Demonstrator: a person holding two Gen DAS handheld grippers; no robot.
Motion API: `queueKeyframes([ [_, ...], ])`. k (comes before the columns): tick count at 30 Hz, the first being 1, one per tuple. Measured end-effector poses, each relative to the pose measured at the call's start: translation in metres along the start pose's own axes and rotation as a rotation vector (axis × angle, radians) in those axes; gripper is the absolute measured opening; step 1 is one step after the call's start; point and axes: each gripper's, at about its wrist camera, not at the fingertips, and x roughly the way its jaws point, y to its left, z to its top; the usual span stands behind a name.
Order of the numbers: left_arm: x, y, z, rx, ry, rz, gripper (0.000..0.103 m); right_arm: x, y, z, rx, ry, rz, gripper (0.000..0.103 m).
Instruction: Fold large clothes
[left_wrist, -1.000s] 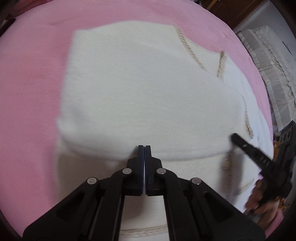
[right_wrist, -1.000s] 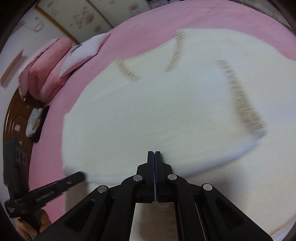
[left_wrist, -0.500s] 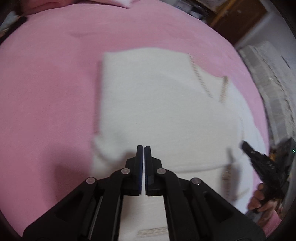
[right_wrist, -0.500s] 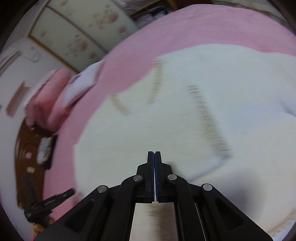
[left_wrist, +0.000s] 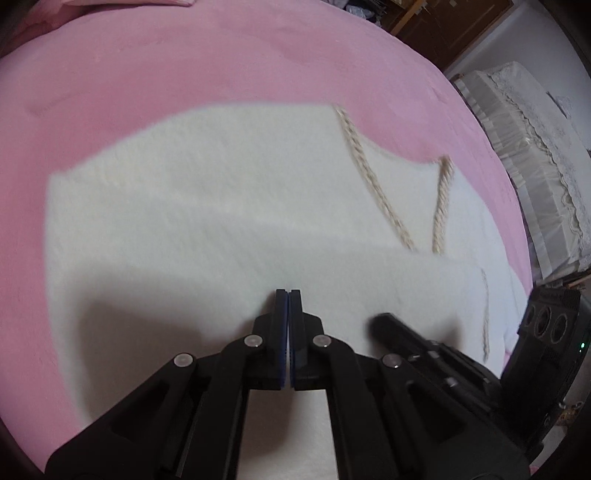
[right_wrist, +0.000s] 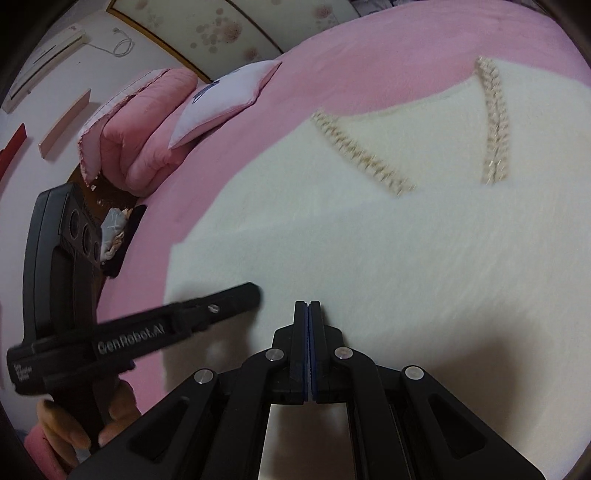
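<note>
White and fluffy, the sweater (left_wrist: 229, 221) lay spread flat on the pink blanket (left_wrist: 184, 66) that covered the bed, with two braided beige trims (right_wrist: 495, 122) running toward each other near its neckline at about one o'clock in the right wrist view. A folded edge crossed the cloth just ahead of both tools. The left gripper (left_wrist: 288, 293) hovered over the sweater's middle with its jaws pressed fully together and nothing between them. The right gripper (right_wrist: 307, 304) sat just beside it at three o'clock, jaws likewise closed tight and empty, its tips over the near part of the cloth. A hand (right_wrist: 66, 424) showed at eight o'clock in the right wrist view, wrapped round the left tool's handle. Beyond the sweater, at ten o'clock, a pink quilt (right_wrist: 136, 122) was bundled beside a pale pillow (right_wrist: 225, 99). A lace-covered piece of furniture (left_wrist: 532, 155) stood off the bed at two o'clock in the left wrist view. No containers were in sight.
</note>
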Motion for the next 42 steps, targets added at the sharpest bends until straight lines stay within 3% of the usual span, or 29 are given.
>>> queueKeyframes([
  [4,0.001,0.007,0.041,0.026,-0.048,0.078,0.0,0.005,-0.037,0.042,0.053,-0.069,-0.092,0.001],
  [8,-0.037,0.042,0.031,0.024,-0.104,0.205,0.0,-0.02,-0.079,0.061,0.136,-0.168,-0.206,0.001],
  [10,-0.021,0.047,0.04,-0.004,-0.121,0.219,0.0,-0.033,-0.104,0.065,0.18,-0.213,-0.321,0.001],
  [12,-0.018,0.064,0.043,-0.015,-0.126,0.213,0.0,-0.042,-0.127,0.07,0.228,-0.236,-0.349,0.001],
  [15,-0.001,0.042,0.047,0.041,-0.13,0.245,0.0,-0.052,-0.139,0.065,0.174,-0.251,-0.397,0.0],
  [20,-0.03,0.044,0.034,0.032,-0.14,0.256,0.0,-0.055,-0.131,0.071,0.164,-0.236,-0.445,0.0],
  [22,-0.035,0.025,0.029,0.026,-0.156,0.245,0.0,-0.057,-0.11,0.069,0.203,-0.24,-0.428,0.0],
  [26,-0.075,0.009,-0.014,0.01,-0.167,0.205,0.0,-0.083,-0.062,0.044,0.252,-0.28,-0.398,0.006],
  [30,-0.095,-0.006,-0.078,-0.006,-0.077,0.216,0.0,-0.095,-0.029,0.007,0.349,-0.28,-0.363,0.043],
  [33,-0.097,-0.016,-0.121,0.013,0.03,0.243,0.0,-0.096,-0.012,-0.026,0.377,-0.249,-0.365,0.045],
  [35,-0.097,-0.02,-0.143,0.025,0.095,0.239,0.006,-0.097,-0.007,-0.052,0.397,-0.204,-0.369,0.049],
  [36,-0.097,-0.022,-0.157,0.031,0.137,0.236,0.02,-0.1,-0.006,-0.064,0.414,-0.182,-0.365,0.052],
  [37,-0.098,-0.024,-0.166,0.034,0.158,0.231,0.048,-0.101,-0.006,-0.074,0.429,-0.167,-0.357,0.056],
  [39,-0.101,-0.029,-0.188,0.033,0.185,0.22,0.073,-0.106,-0.009,-0.092,0.452,-0.144,-0.343,0.06],
  [42,-0.111,-0.041,-0.213,0.061,0.215,0.203,0.074,-0.118,-0.016,-0.12,0.454,-0.096,-0.331,0.063],
])
